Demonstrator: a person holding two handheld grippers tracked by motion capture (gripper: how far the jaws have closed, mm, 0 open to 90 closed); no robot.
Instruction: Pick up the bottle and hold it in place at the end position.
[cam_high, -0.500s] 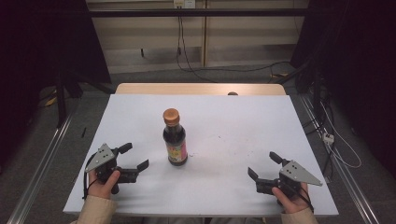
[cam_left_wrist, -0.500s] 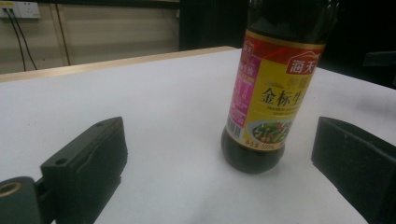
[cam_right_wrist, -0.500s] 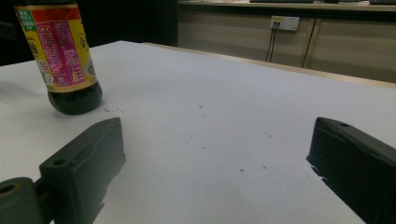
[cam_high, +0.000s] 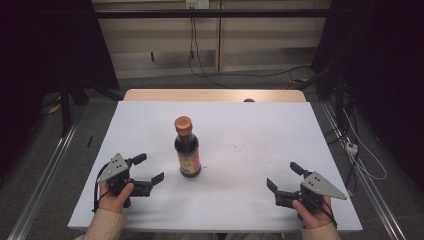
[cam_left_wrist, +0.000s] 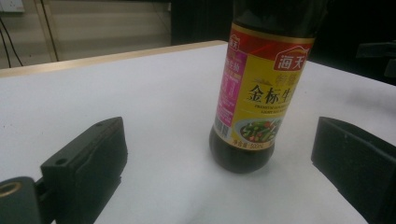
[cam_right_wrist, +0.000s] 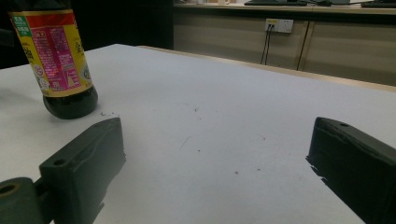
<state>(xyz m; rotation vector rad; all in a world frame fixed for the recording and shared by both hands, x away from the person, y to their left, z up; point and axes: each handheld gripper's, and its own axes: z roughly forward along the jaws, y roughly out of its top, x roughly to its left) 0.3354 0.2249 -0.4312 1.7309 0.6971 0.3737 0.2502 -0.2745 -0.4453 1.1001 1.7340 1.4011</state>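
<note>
While both grippers gape, bottle stands between; table bare.

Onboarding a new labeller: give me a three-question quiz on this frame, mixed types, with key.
1. True or false: the left gripper is shut on the sauce bottle.
2. Multiple choice: the bottle's cap is A) green, B) orange-brown, C) white.
3. Fill in: the bottle stands ____ on the white table, nearer the ____ gripper than the right gripper.

Key
1. False: its jaws are spread and the bottle stands apart, ahead of them.
2. B.
3. upright; left.
</note>
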